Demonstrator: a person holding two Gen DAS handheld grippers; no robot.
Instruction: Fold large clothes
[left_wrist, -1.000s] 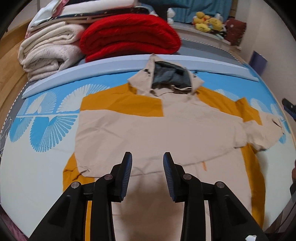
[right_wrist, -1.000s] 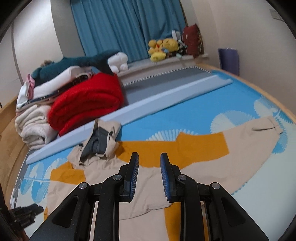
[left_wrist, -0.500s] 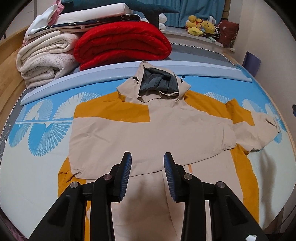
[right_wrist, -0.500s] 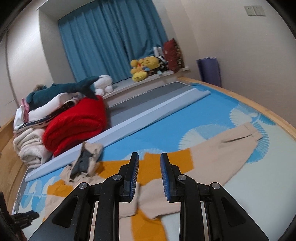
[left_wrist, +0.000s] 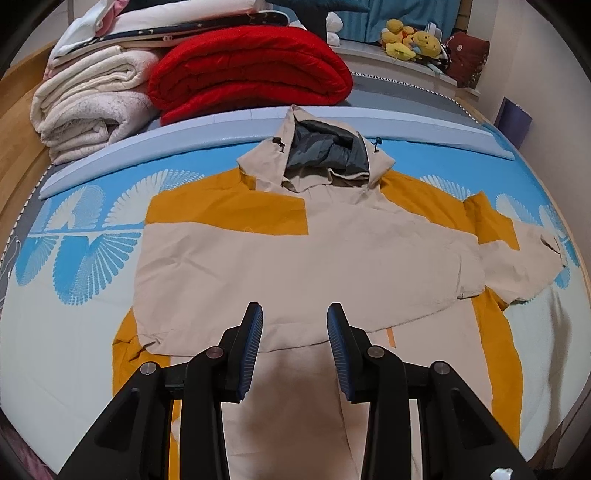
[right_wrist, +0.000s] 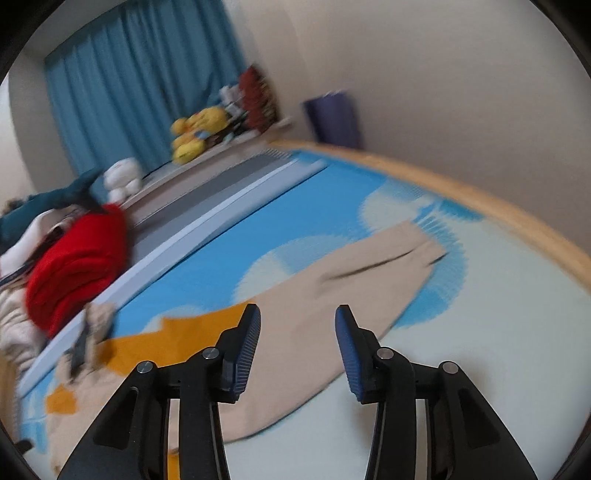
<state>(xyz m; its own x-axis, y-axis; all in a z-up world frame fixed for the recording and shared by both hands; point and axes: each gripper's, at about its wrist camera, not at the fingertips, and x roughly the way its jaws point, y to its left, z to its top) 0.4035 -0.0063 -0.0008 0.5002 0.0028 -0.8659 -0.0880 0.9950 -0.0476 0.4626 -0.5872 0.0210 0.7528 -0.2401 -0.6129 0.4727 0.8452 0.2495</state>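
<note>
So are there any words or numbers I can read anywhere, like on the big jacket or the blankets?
No readable text anywhere.
Jacket: no words or logo show.
Red blanket: plain.
Dark strip with tiny pale marks in the pile: a pattern, too small to read as letters.
Right wrist view: too blurred to read anything.

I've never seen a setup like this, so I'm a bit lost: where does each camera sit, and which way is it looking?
Left wrist: sits on the left tongs, looking steeply down over the beige and mustard jacket spread on the bed; only its two open black fingers show.
Right wrist: sits on the right tongs, aimed lower across the bed along the jacket's outstretched sleeve toward the wall; its jaws have just been opening, empty.
Both share the jacket, red blanket and yellow plush toys.
</note>
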